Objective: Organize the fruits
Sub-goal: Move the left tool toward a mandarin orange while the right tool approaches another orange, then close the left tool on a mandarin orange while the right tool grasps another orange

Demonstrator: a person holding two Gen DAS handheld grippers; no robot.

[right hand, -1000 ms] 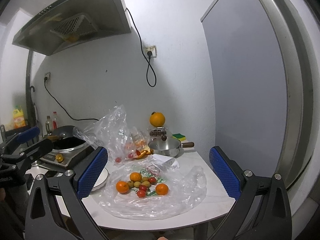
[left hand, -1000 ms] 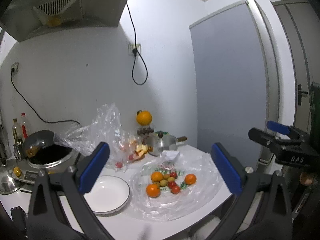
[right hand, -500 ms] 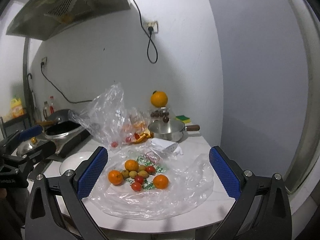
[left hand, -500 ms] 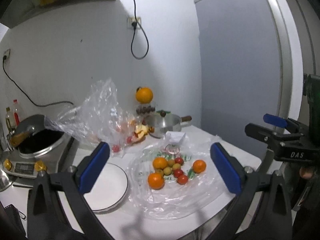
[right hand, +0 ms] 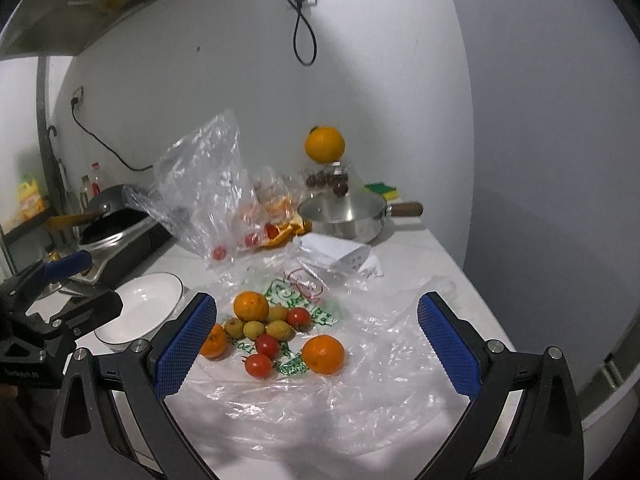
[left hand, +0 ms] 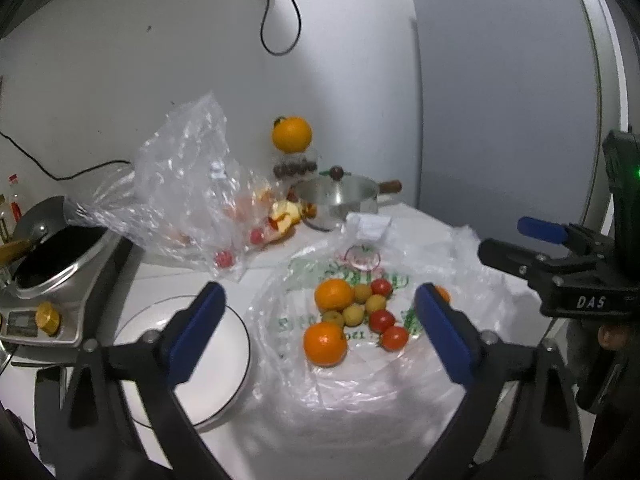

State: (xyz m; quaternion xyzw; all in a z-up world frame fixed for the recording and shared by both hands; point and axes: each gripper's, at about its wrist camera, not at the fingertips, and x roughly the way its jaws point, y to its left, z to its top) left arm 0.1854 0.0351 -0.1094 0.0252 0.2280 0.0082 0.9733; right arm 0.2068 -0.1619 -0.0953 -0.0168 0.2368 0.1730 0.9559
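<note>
1. Your left gripper (left hand: 320, 330) and right gripper (right hand: 318, 338) both hang spread wide and empty above the table.
2. The fruits (right hand: 276, 332) lie clustered on the flattened plastic bag (right hand: 360, 360), probably tipped out for sorting.
3. The white plate (left hand: 216, 360) sits just beside them, likely the destination.

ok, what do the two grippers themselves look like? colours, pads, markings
Both are black two-finger frames with silver screw heads. The left gripper and the right gripper carry blue pads on the inner finger faces, with a fine grid texture. Seen from the left wrist view, the right unit's body has white "DAS" lettering and a green indicator light. No cables or sleeves are visible.
</note>
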